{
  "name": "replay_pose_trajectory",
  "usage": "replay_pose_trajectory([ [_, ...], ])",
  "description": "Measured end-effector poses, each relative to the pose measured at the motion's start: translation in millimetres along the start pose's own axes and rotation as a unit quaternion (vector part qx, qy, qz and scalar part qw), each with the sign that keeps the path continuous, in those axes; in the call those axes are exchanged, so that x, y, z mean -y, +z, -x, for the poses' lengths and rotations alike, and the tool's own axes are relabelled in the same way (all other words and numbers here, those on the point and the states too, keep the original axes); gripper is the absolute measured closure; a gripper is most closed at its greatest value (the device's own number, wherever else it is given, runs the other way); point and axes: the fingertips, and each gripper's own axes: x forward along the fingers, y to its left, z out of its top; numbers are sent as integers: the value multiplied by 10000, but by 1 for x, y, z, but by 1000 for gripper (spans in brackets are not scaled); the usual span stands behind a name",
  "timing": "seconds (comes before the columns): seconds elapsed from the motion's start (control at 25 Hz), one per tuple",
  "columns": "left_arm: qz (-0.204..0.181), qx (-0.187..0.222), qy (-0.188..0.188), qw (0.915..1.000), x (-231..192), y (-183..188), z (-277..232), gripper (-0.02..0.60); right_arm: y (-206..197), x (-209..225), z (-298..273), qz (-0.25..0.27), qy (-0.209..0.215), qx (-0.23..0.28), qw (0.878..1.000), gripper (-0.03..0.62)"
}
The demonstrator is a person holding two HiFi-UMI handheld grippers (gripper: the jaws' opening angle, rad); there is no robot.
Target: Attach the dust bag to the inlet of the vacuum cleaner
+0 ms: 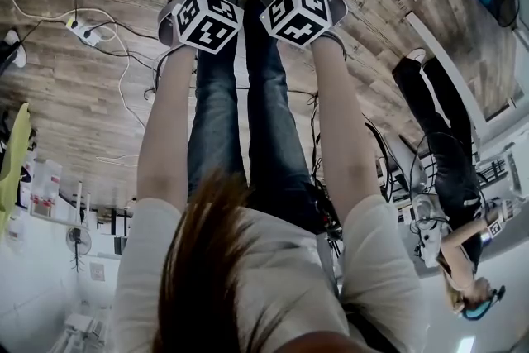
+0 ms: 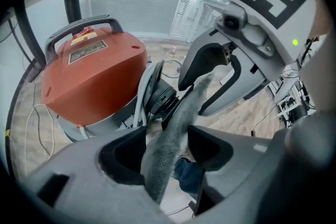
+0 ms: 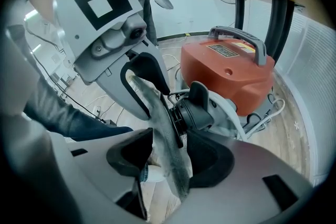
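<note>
Both sets of fingers are released. The left gripper (image 2: 167, 147) & right gripper (image 3: 170, 157) are spread wide, w/ a fold of the dust bag (image 2: 181, 113) hanging loose between each pair and the pads not pinching it. The bag's neck sits right at the black inlet (image 3: 197, 113) on the side of the vacuum cleaner (image 3: 231, 71), which stands on the floor (image 2: 247, 113). We can't tell if it's fully seated.

We judge the step in hand is freeing the bag & checking the fit. To do it well we'd back off straight w/o snagging the cloth. If the neck looks slack, we'd grip near the collar & push square onto the port.

- **Bag:** grey, thin, fine mesh-like weave, limp, so prob. sags & twists.
- **Inlet:** round, ribbed, hard black plastic.
- **Body:** smooth orange-red dome over a metal-looking drum, w/ a grey handle (image 2: 84, 29) on top.
</note>
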Motion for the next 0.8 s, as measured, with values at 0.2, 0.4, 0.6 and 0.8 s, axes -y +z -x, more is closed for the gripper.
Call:
replay_pose_trajectory([
  [0.2, 36, 18, 6, 10000, 0, -4, 3, 325, 3, -2, 4, -38, -72, 37, 10000, 385],
  [0.4, 210, 105, -24, 9997, 4, -3, 8, 327, 8, 0, 12, -209, -234, 189, 9993, 398],
  [0.6, 551, 394, 31, 9977, 1, 3, 19, 333, 20, 5, 27, -809, -422, 686, 9935, 415],
  [0.8, 845, 836, 207, 9927, -2, 16, 40, 370, 26, 6, 40, -1258, -623, 1061, 9844, 459],
])
